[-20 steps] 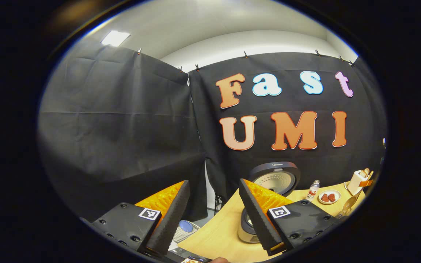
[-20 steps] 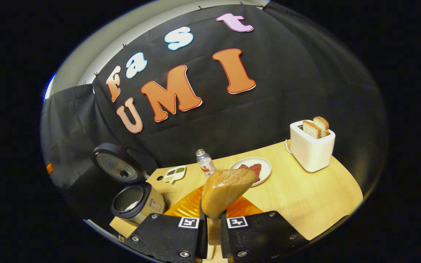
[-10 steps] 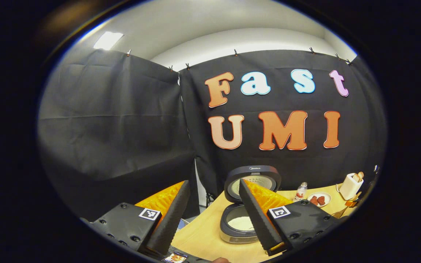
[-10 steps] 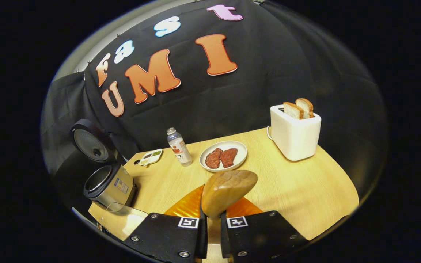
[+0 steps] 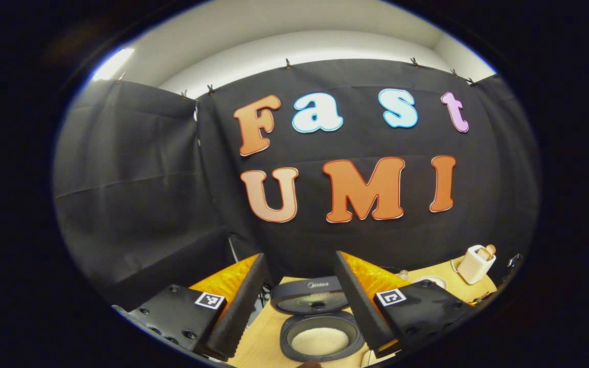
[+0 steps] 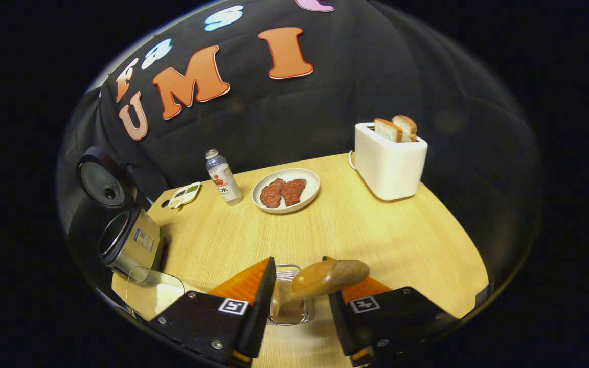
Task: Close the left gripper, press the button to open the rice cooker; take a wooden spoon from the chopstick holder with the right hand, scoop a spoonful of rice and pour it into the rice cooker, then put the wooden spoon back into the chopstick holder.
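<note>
A: Cooker?
B: rice cooker (image 5: 320, 327) lid up, rice inside.
A: Spoon?
B: My right gripper (image 6: 294, 301) is spread; wooden spoon (image 6: 327, 276) sits in chopstick holder (image 6: 289, 306). Left gripper (image 5: 299, 301) spread, empty. Looks finished.

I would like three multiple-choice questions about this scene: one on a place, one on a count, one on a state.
1. Where is the plate of meat?
A. between the bottle and the toaster
B. inside the rice cooker
C. on top of the toaster

2. How many slices of bread stand in the toaster?
A. none
B. two
C. four

3. What is the state of the rice cooker?
A. lid shut
B. lid open, rice inside
C. lid open, pot empty

Answers:
1 A: the plate lies on the table, with the bottle on one side and the toaster on the other.
2 B: two slices rise from the slots.
3 B: the left gripper view shows the lid raised and white rice in the pot.
</note>
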Demonstrator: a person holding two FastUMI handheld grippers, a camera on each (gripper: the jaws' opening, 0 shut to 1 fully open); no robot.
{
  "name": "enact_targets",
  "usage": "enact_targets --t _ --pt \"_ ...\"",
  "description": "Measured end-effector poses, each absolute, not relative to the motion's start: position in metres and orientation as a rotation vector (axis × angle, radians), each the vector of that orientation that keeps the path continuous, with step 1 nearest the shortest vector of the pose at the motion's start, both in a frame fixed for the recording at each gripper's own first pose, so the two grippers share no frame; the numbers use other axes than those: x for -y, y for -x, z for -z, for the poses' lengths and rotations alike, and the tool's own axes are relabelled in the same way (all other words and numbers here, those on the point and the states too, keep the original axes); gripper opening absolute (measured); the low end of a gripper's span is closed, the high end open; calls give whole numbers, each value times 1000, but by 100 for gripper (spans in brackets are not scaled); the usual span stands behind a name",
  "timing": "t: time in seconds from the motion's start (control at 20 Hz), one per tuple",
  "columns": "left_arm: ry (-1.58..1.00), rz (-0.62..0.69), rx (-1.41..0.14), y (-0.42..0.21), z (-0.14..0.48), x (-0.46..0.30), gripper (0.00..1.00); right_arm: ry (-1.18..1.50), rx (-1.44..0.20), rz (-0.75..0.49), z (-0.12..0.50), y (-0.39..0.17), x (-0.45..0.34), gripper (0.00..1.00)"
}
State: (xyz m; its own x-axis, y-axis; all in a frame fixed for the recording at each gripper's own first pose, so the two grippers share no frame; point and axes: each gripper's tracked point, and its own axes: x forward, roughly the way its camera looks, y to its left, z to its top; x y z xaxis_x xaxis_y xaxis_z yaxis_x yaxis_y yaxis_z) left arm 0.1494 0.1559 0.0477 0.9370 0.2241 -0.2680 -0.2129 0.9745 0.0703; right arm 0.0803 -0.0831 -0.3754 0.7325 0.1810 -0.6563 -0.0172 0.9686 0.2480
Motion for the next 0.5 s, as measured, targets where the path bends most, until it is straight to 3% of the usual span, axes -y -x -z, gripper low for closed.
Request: enact_targets --t 0.1,0.15,0.2,0.25,0.3,0.5 --pt "-19 -190 -371 -196 -18 -154 84 -222 -711 -80 351 -63 87 74" --pt "-10 -191 -431 -214 3 -156 84 -212 -694 -69 337 -61 91 77" --pt "-1 -178 -499 -228 28 -156 92 -208 -674 -62 323 -58 91 81" --pt "16 -157 -582 -235 55 -151 89 -206 -658 -57 310 -56 91 83" --pt "42 -143 -655 -239 81 -146 93 -211 -646 -57 299 -52 88 86" --pt "174 -119 -857 -231 139 -137 92 -175 -619 -55 274 -41 82 88"
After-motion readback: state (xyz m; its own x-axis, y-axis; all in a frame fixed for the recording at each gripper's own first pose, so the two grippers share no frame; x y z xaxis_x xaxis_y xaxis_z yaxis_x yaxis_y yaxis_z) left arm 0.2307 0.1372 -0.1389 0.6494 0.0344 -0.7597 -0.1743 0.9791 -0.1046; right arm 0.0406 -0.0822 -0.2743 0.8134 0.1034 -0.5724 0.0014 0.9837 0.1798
